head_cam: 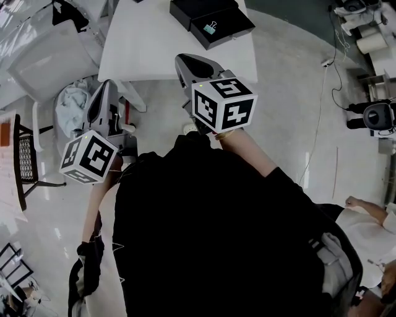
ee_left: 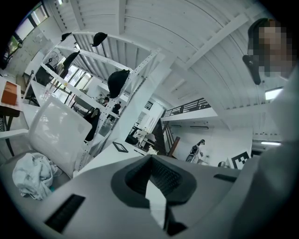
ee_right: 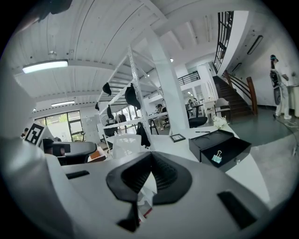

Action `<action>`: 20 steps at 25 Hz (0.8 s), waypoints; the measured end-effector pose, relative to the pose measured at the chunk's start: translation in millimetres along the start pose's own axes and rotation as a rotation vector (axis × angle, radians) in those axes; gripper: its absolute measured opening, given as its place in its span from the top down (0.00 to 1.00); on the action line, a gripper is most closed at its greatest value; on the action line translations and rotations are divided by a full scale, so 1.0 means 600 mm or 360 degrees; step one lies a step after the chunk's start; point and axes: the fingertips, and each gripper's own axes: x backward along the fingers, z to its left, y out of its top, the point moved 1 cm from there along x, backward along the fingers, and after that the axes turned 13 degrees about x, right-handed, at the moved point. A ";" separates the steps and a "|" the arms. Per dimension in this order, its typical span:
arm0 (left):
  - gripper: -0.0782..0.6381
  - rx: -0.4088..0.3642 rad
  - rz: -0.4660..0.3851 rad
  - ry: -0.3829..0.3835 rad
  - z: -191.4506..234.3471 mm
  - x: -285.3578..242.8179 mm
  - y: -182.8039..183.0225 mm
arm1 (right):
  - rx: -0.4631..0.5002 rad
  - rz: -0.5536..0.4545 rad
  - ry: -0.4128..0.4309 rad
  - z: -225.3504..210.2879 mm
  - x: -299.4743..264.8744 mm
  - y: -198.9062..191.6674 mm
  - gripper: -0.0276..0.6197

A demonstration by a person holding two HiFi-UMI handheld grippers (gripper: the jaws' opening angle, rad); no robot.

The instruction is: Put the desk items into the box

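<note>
No word, brand or number is legible. Only black-and-white square patterns show, on the left marker cube (head_cam: pixel 88 158) at 9 o'clock and the right marker cube (head_cam: pixel 224 104) at 1 o'clock.

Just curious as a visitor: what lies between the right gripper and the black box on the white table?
Only bare white table, seen in the head view, separates the right gripper from the open black box.

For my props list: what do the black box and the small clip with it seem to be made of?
Black box: probably matte rigid cardboard, judging by dull flat sharp-edged walls; plastic possible. Clip: likely painted metal, teal body with thin wire handles.
</note>
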 end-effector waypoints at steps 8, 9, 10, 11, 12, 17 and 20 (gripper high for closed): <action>0.88 0.0002 0.0012 -0.0004 -0.005 -0.006 -0.003 | 0.0003 0.0007 -0.0006 -0.005 0.003 0.000 0.95; 0.88 0.0001 0.0014 -0.0005 -0.005 -0.006 -0.003 | 0.0002 0.0007 -0.0008 -0.006 0.003 0.000 0.95; 0.88 0.0000 0.0016 -0.0006 -0.005 -0.006 -0.003 | 0.0002 0.0008 -0.0009 -0.006 0.003 0.000 0.95; 0.88 0.0001 0.0017 -0.0007 -0.005 -0.007 -0.002 | 0.0001 0.0009 -0.0011 -0.007 0.002 0.000 0.95; 0.88 0.0001 0.0018 -0.0007 -0.004 -0.008 -0.002 | 0.0001 0.0010 -0.0011 -0.007 0.002 0.000 0.95; 0.88 0.0005 0.0021 -0.0006 -0.001 -0.009 -0.004 | 0.0007 0.0019 -0.0007 -0.006 -0.001 -0.004 0.95; 0.88 0.0007 0.0023 -0.0010 0.001 -0.009 -0.005 | 0.0011 0.0019 -0.0010 -0.005 -0.002 -0.005 0.95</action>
